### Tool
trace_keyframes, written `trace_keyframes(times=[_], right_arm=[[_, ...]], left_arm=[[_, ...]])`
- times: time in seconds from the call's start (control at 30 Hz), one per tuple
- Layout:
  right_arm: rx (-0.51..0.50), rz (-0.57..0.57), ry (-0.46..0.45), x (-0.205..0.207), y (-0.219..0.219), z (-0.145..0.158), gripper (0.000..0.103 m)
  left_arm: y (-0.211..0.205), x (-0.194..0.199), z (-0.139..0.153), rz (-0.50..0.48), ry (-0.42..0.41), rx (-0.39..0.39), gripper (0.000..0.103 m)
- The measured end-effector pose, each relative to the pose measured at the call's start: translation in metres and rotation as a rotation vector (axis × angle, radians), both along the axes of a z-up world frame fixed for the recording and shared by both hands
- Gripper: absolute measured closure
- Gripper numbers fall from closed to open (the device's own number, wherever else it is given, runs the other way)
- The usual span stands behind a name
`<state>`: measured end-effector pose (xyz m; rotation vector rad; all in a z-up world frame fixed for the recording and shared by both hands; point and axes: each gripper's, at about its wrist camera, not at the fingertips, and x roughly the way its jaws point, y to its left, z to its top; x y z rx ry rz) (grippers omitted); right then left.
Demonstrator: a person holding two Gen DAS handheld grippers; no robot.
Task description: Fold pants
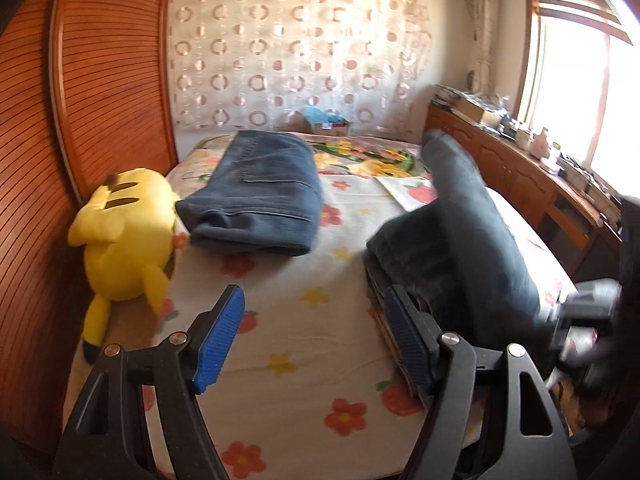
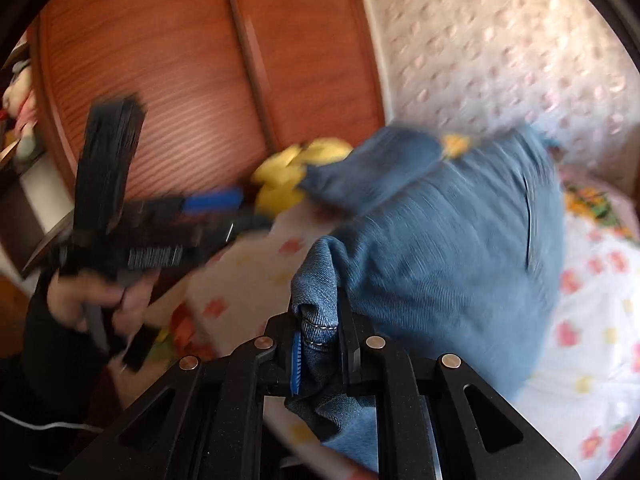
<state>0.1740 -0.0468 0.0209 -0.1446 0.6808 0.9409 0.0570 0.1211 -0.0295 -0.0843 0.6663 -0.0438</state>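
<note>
Blue denim pants hang bunched and lifted over the bed, and my right gripper is shut on a stitched edge of them. In the left wrist view the same pants rise in a dark heap at the right side of the bed, with the right gripper a blur beside them. A second pair of jeans lies folded flat at the back left. My left gripper hovers open over the floral sheet, nothing between its blue pads. From the right wrist it shows blurred as the left gripper.
The bed has a flowered sheet. A yellow plush toy lies at its left edge against a wooden wardrobe. A cluttered wooden cabinet runs along the right under a bright window. A printed sheet lies near the far end.
</note>
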Motion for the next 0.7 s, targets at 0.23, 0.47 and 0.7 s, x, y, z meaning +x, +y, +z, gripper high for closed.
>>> trace_keyframes(times=[0.23,0.47,0.7], right_arm=[[-0.076,-0.03,0.021,0.002,0.002,-0.009,0.082],[-0.032,-0.096,-0.067,-0.013,-0.015,0.039,0.057],[-0.047,-0.277,-0.148,-0.012,-0.054,0.059,0.054]], left_arm=[[-0.003,0.005,0.0,0.005,0.0,-0.004,0.03],[-0.031,0.02,0.008,-0.068,-0.013,-0.008,0.03],[-0.078,0.051,0.012,-0.182,-0.02,-0.007,0.03]])
